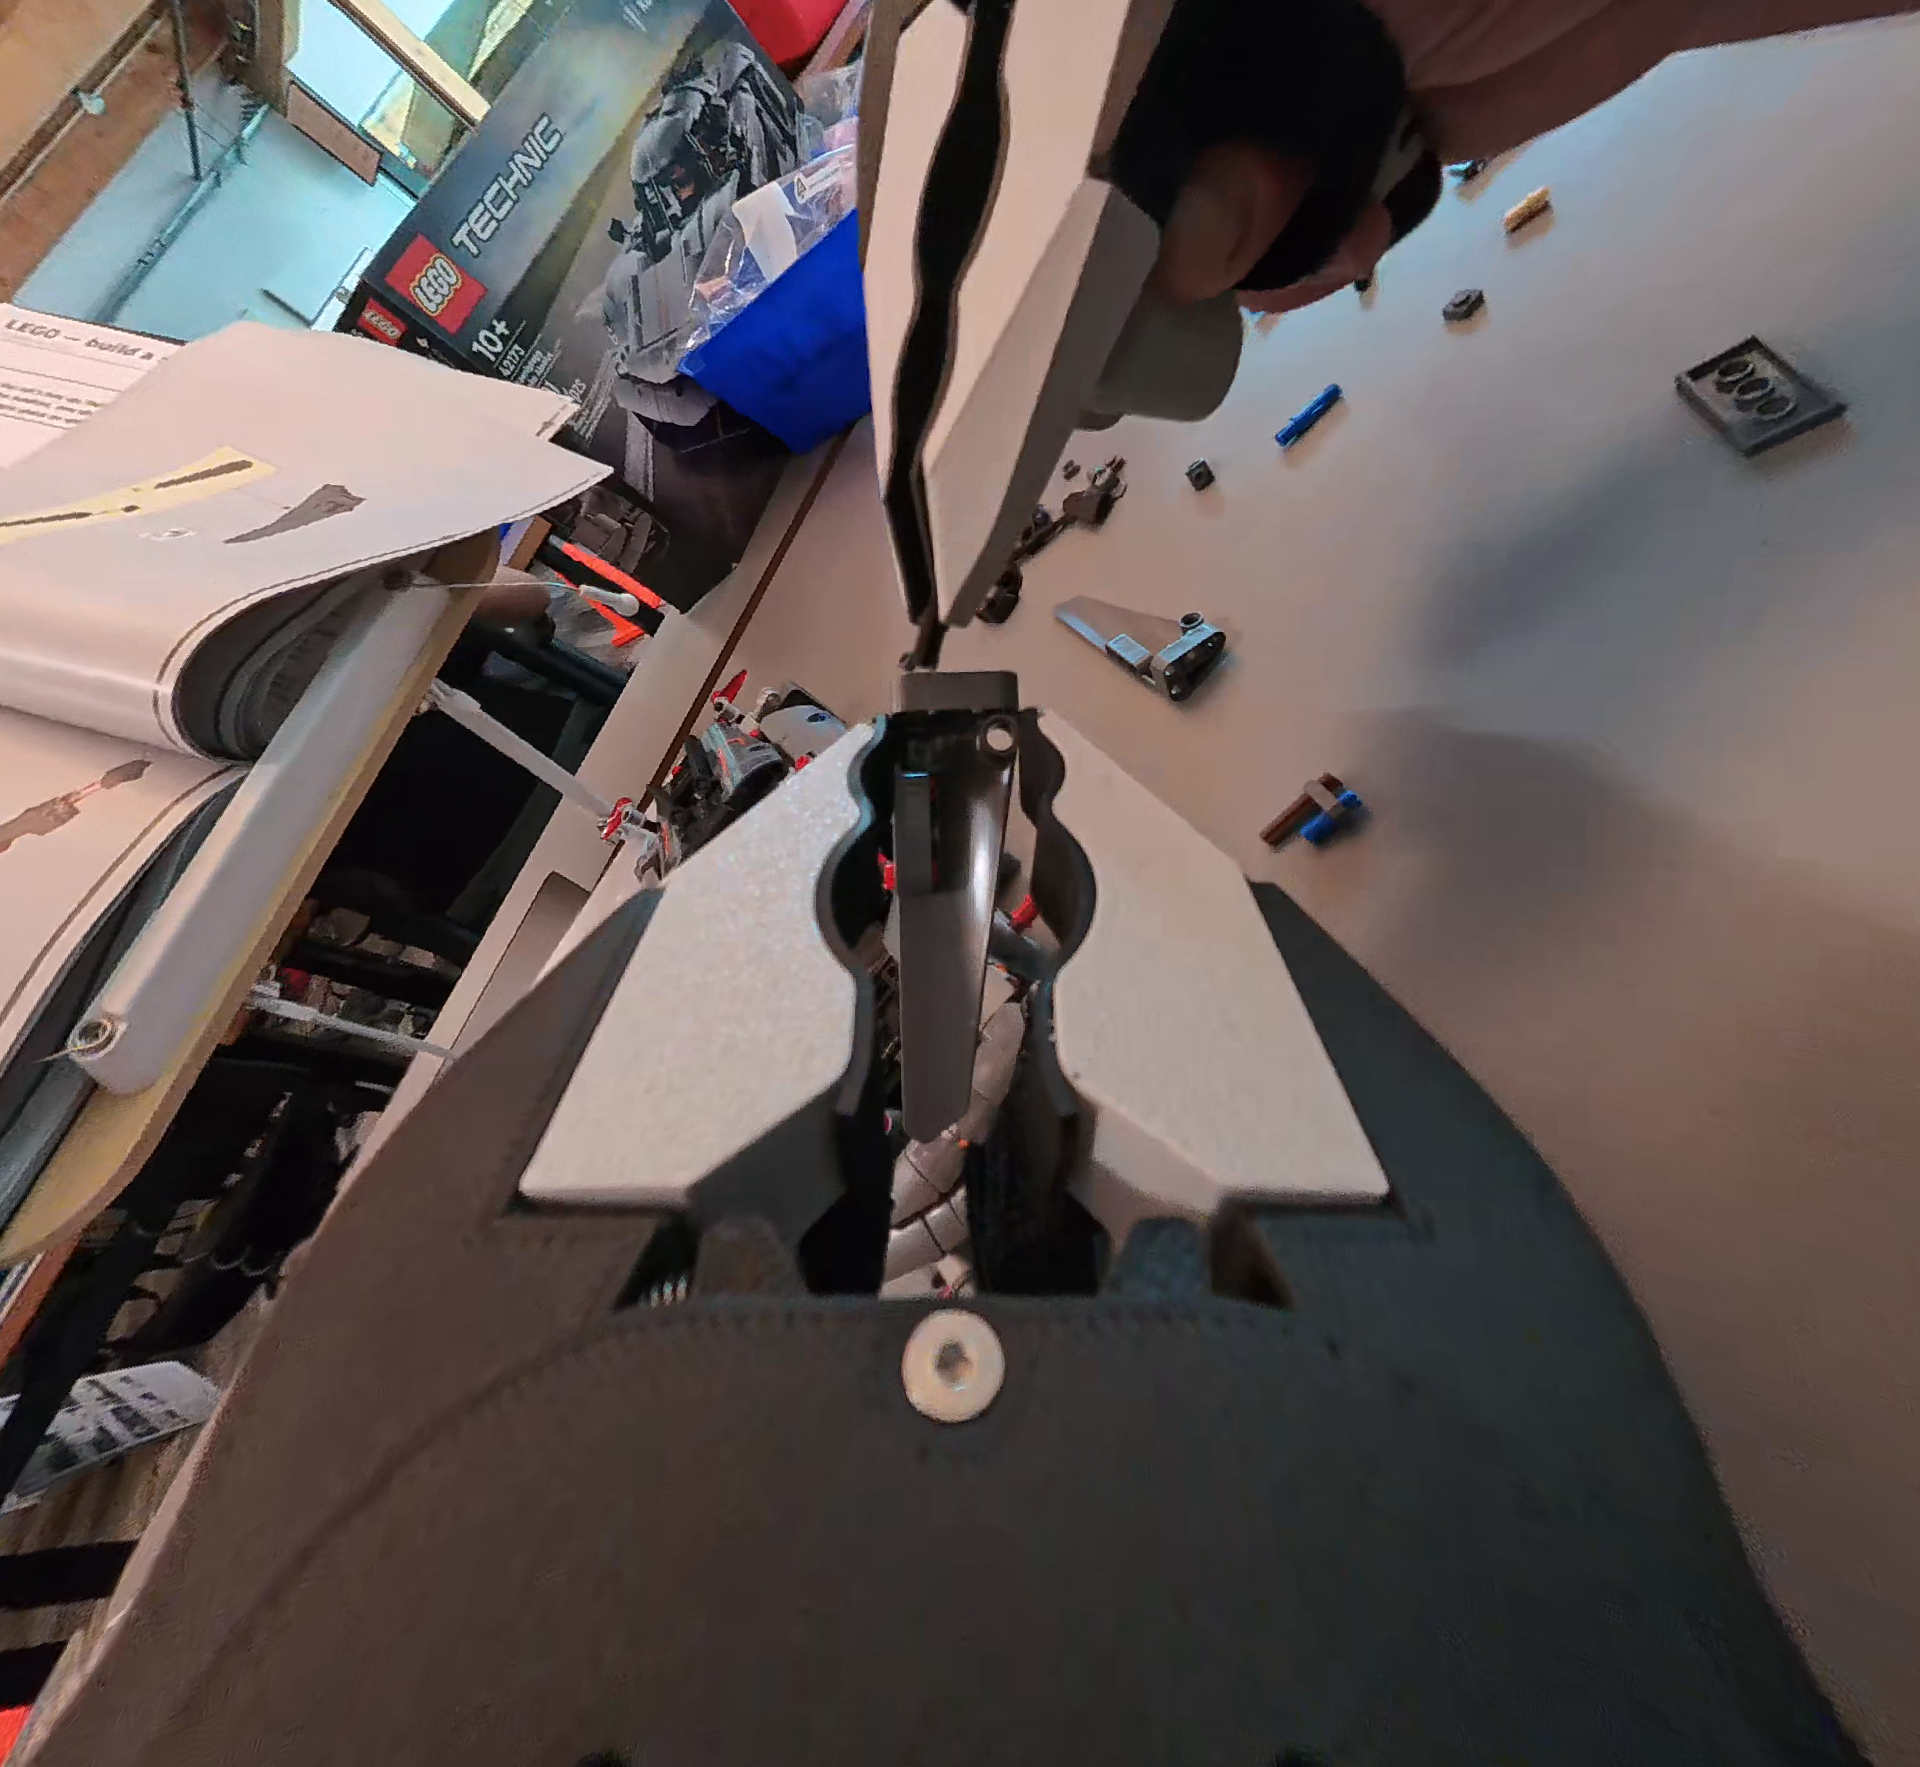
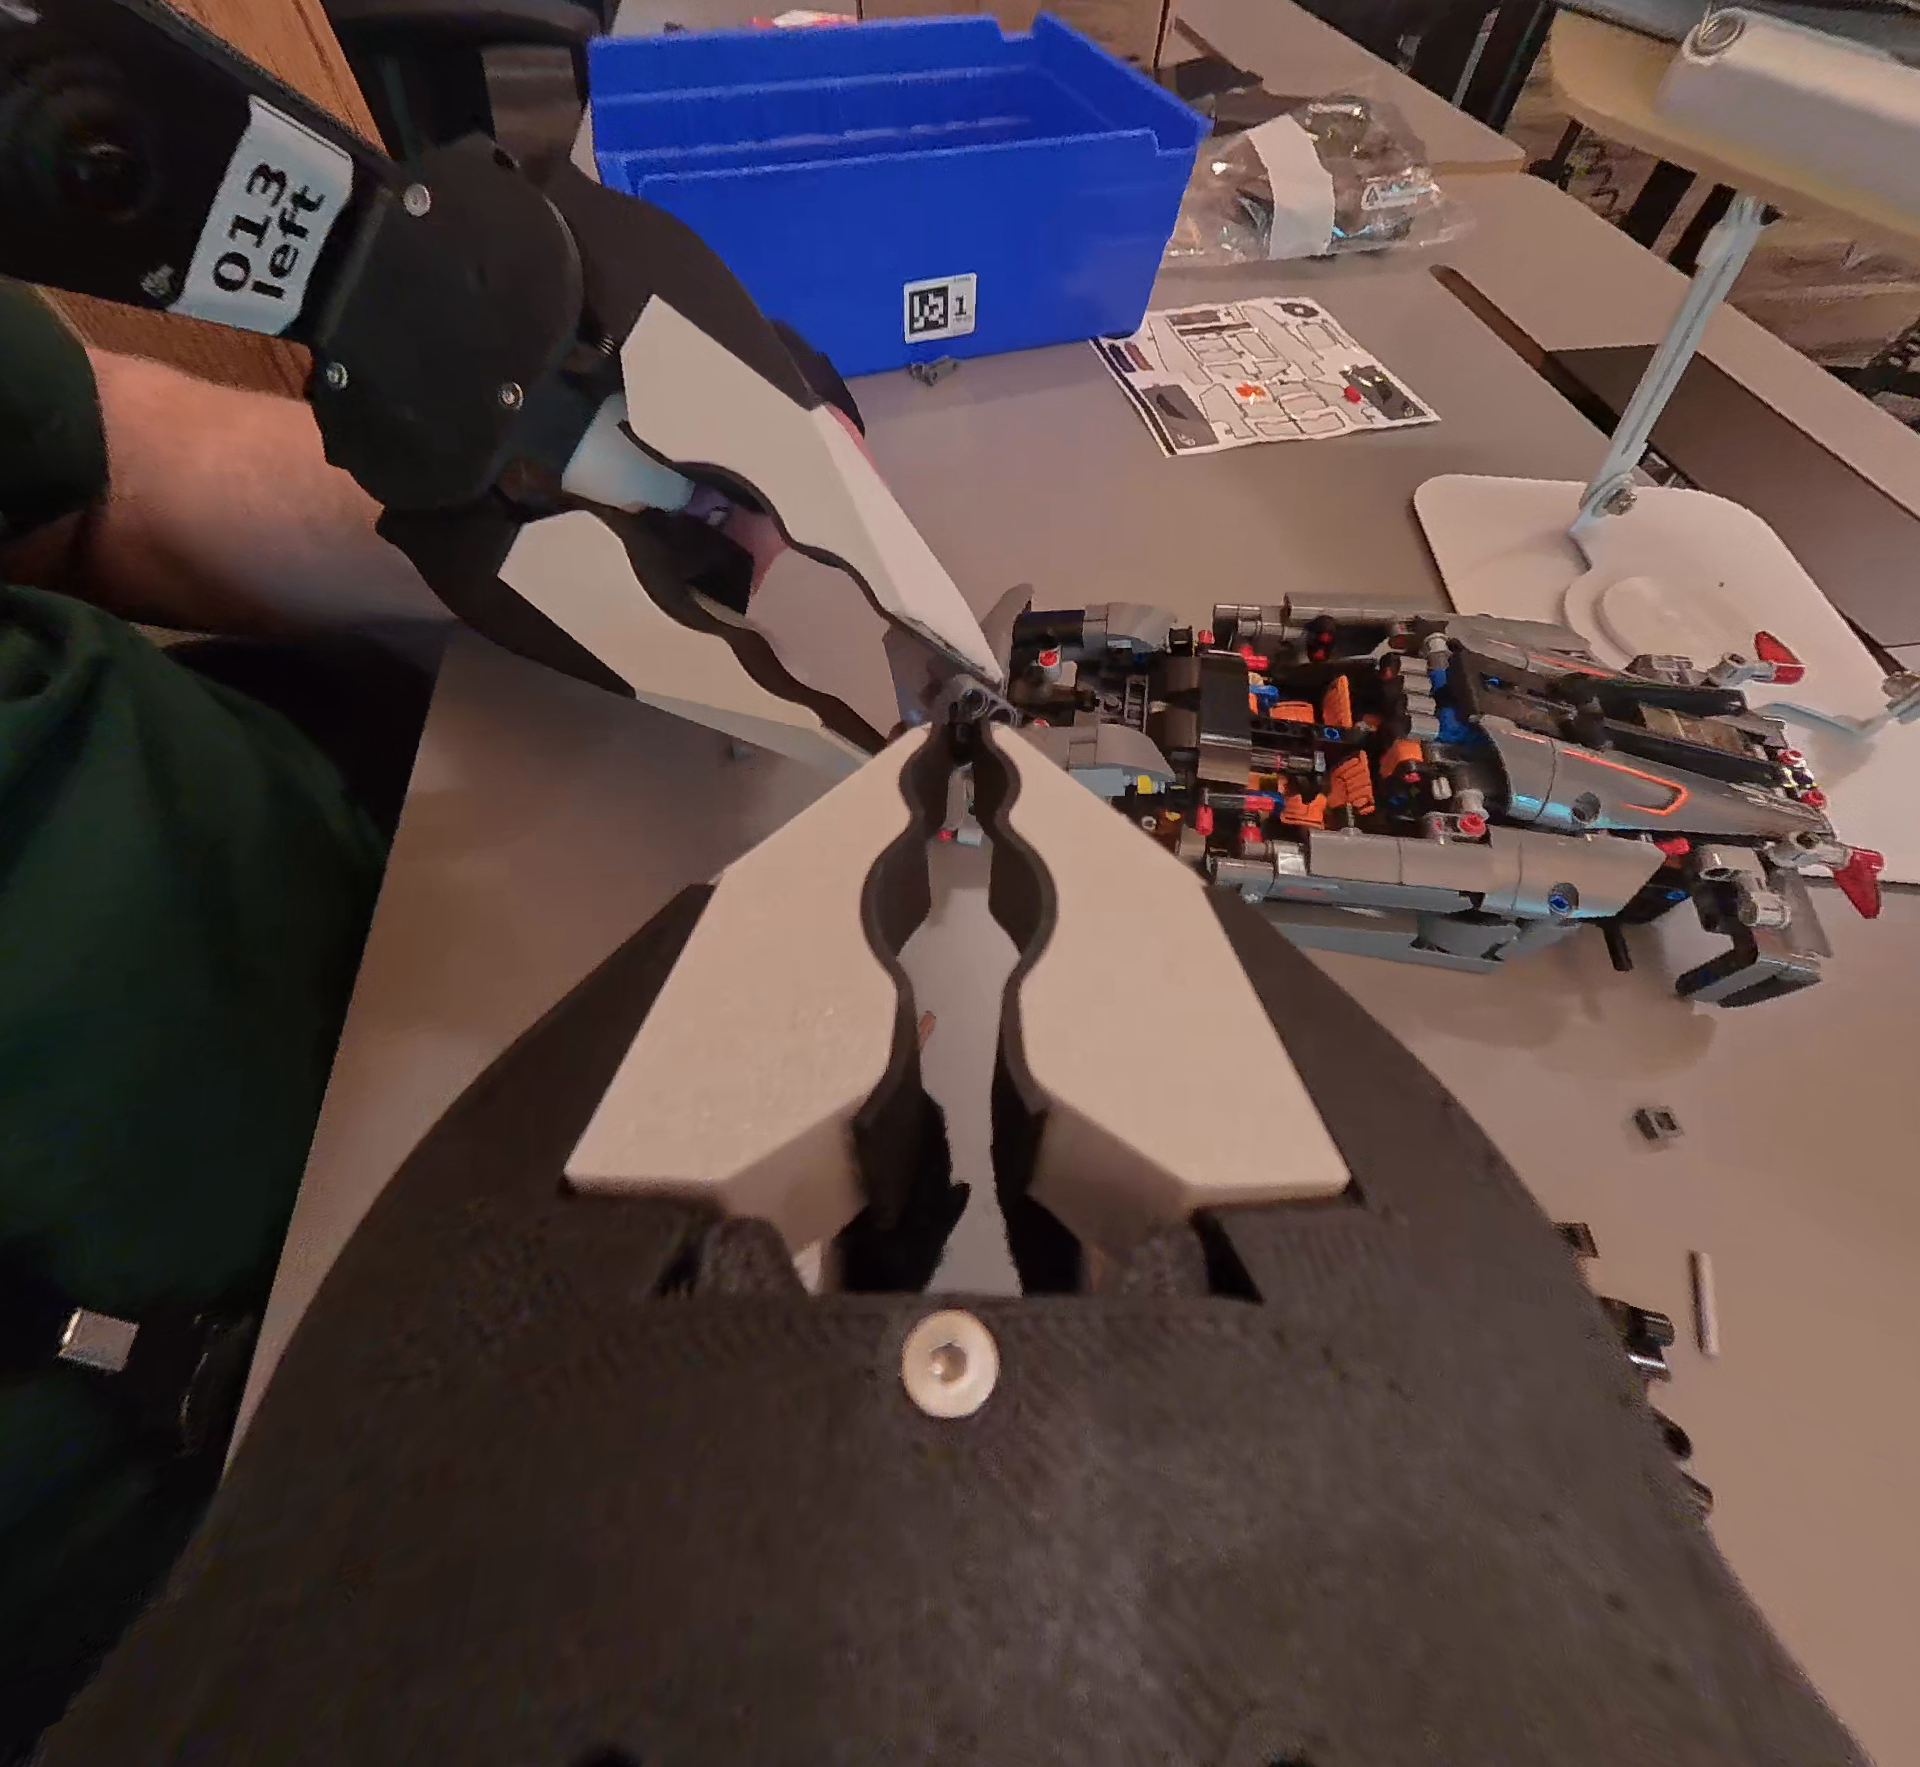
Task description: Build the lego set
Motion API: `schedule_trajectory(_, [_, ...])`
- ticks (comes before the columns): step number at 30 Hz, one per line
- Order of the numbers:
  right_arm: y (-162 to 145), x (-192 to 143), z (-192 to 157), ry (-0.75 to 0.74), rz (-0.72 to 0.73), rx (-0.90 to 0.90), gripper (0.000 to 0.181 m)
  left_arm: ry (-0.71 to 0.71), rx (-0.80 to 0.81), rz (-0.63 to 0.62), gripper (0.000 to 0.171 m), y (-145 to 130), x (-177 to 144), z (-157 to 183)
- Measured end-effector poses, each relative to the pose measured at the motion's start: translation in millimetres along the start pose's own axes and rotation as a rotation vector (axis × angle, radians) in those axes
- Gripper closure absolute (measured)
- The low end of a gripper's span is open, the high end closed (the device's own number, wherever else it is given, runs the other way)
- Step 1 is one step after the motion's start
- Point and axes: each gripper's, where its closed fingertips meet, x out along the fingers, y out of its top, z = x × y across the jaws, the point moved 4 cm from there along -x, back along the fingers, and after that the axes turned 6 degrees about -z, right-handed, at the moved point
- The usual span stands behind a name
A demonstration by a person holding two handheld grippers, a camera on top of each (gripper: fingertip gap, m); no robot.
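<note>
Beside the half-built grey car model (image 2: 1455, 761), which lies on the grey worktop (image 2: 1351, 1198), two hand-held grippers meet tip to tip at the model's near end. The left gripper (image 1: 951, 730) has its jaws clamped on a long, tapered grey panel piece (image 1: 951, 938), held edge-on between them, with a small connector block at its far tip. The right gripper (image 2: 961, 741) reaches that same tip, its jaws drawn nearly together on a small dark pin or connector; whether it truly grips the pin cannot be told, since the part is tiny and partly hidden.

Behind the model stands a blue bin (image 2: 894, 190), and a sticker sheet (image 2: 1262, 372) lies flat just beside that bin. An open instruction booklet (image 1: 260, 512) rests on a raised stand on the model's far side. Loose parts lie scattered on the worktop away from the model, among them a blue pin (image 1: 1307, 415), a dark studded plate (image 1: 1758, 408) and another grey wedge assembly (image 1: 1143, 642).

The step in hand appears to be fitting a pin into the end of the panel, making a sub-assembly before it joins the model. Next, the pin likely needs lining up squarely with its hole and a firm, straight push, while the left gripper keeps the panel from twisting.
</note>
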Motion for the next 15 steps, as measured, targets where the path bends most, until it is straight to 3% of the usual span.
schedule_trajectory(15, [-8.0,2.6,7.0,-0.016,-0.006,0.008,0.180,0.011,0.005,-0.007,0.149,-0.8,2.6,-0.2])
